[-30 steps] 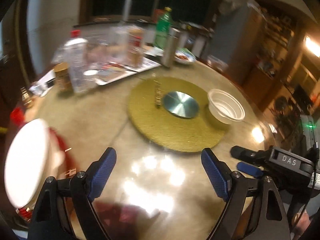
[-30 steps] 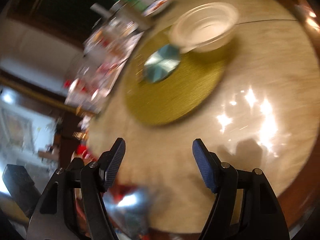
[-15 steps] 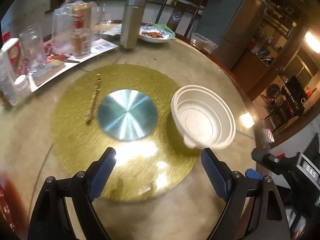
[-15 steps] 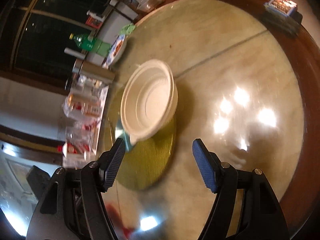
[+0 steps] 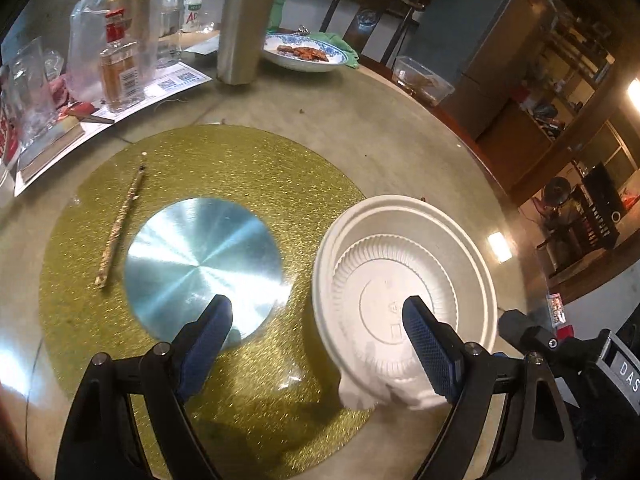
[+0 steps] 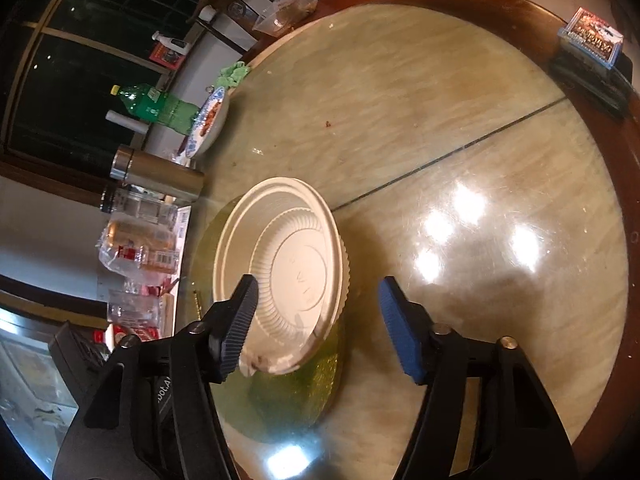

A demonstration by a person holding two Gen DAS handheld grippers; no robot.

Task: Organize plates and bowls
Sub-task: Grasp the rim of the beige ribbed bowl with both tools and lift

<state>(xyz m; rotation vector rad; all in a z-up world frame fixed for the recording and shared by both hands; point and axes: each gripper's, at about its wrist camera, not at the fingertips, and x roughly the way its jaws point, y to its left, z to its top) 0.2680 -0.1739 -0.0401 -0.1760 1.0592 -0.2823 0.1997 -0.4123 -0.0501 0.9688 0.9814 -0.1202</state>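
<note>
Round table [image 6: 440, 128]: white bowl [image 6: 288, 264] sits between closing right gripper [image 6: 316, 320] pads

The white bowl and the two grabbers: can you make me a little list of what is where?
bowl: white bowl, empty, upright on the gold mat's edge
left gripper: open, straddling the bowl's near rim, not gripping
right gripper: jaws closing, bowl's rim between them, pads not pressing
mat centre: shiny metal disc
on mat: thin stick

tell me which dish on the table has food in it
The blue-patterned plate at the table's far side, beside the steel flask; the white bowl near the grippers is empty.
</note>
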